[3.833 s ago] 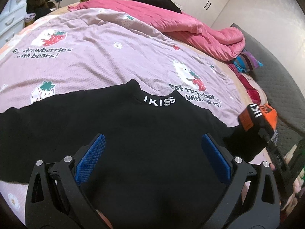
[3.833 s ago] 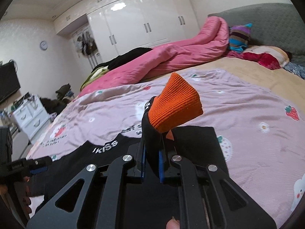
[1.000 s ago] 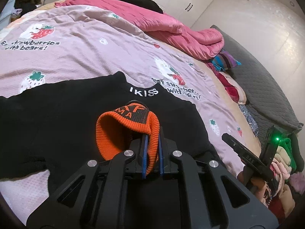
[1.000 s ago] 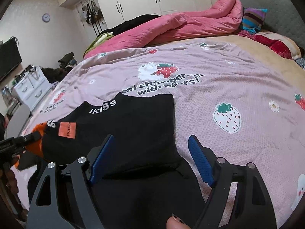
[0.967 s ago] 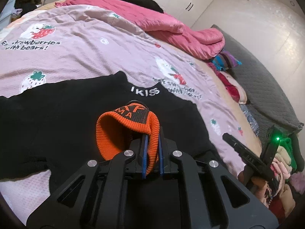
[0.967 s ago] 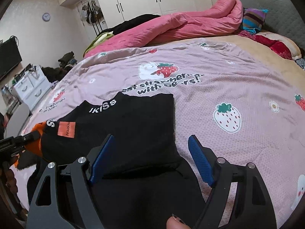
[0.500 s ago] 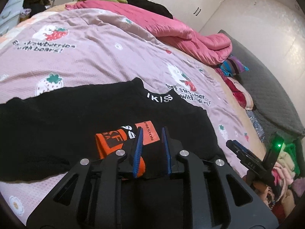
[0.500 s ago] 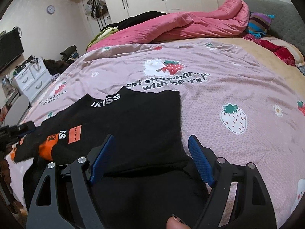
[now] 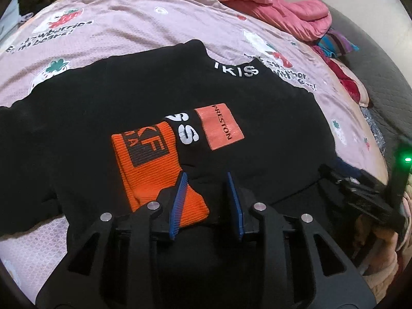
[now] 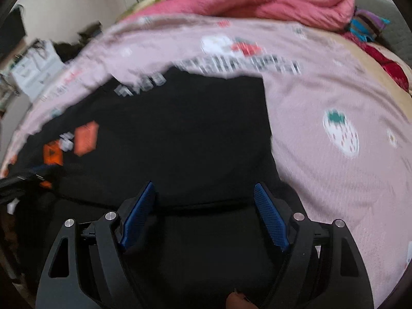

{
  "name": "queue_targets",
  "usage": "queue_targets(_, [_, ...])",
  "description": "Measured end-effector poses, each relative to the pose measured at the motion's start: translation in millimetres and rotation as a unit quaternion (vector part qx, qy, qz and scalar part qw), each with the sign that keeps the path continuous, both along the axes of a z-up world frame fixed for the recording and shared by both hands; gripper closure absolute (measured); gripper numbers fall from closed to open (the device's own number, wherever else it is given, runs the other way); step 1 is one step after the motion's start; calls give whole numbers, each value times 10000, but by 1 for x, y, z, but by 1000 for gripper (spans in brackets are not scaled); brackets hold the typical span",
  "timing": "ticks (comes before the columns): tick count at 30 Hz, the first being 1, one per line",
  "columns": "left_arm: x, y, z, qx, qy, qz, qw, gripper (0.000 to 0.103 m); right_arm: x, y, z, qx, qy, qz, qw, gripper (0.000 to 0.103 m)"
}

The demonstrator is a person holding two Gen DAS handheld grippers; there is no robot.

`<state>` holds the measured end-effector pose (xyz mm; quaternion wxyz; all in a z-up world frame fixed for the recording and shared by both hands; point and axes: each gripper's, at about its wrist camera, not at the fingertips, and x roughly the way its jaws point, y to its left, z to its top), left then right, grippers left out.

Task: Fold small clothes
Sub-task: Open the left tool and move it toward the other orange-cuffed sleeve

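Observation:
A black sweater [image 9: 128,108] with white "IKISS" lettering at the collar lies flat on the bed. Its right sleeve is folded across the chest, and the orange cuff [image 9: 149,164] and an orange "PRESTON" patch [image 9: 219,128] lie flat on the body. My left gripper [image 9: 206,182] is open just behind the cuff, holding nothing. My right gripper [image 10: 203,190] is open and empty over the sweater's [image 10: 180,134] lower right part; that view is blurred. The right gripper also shows at the right edge of the left wrist view [image 9: 360,195].
The bed has a pink sheet [image 9: 128,20] printed with strawberries and bears. A rolled pink duvet [image 9: 278,2] lies along the far side, with a striped pillow [image 9: 334,41] and a grey headboard [image 9: 381,64] at the right. White drawers [image 10: 33,69] stand left of the bed.
My left gripper laid the sleeve cuff flat on the sweater, opened and let it go. My right gripper stayed open and is moving closer over the sweater, blurring its view.

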<state>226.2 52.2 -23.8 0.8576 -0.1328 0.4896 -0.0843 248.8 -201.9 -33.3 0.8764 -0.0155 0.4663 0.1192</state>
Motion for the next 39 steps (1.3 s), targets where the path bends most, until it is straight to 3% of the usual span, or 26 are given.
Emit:
queue_targets(8, [-8,4,3,-132,-60,-13,9999,72,-6,-3,11,300,-151,-10,9994,22])
queue_targets(11, [-13,6,9,-120,-130,19,9998,66,-9,-3,21,529,-303,34,9981,16])
queue_targets(17, [-22,12,19,-9,-279,77,9996,47,-19,7,34,615,-593,221,9961,8])
queue_targets(19, [-26,16,21,69,-304,131,9994,30,-21,11,37,630,-660,278,9954,8])
queue_targets(22, [-34,22,26,149,-360,207,9990,24,-23,15,39,654,-730,286,9948,6])
queue_targets(24, [-38,26,30,148,-432,257,9986,11,-24,18,41,677,-766,289,9943,6])
queue_targets(39, [-66,70,46,35,-698,846,9940,9,-40,51,59,706,-1139,562,9894,5])
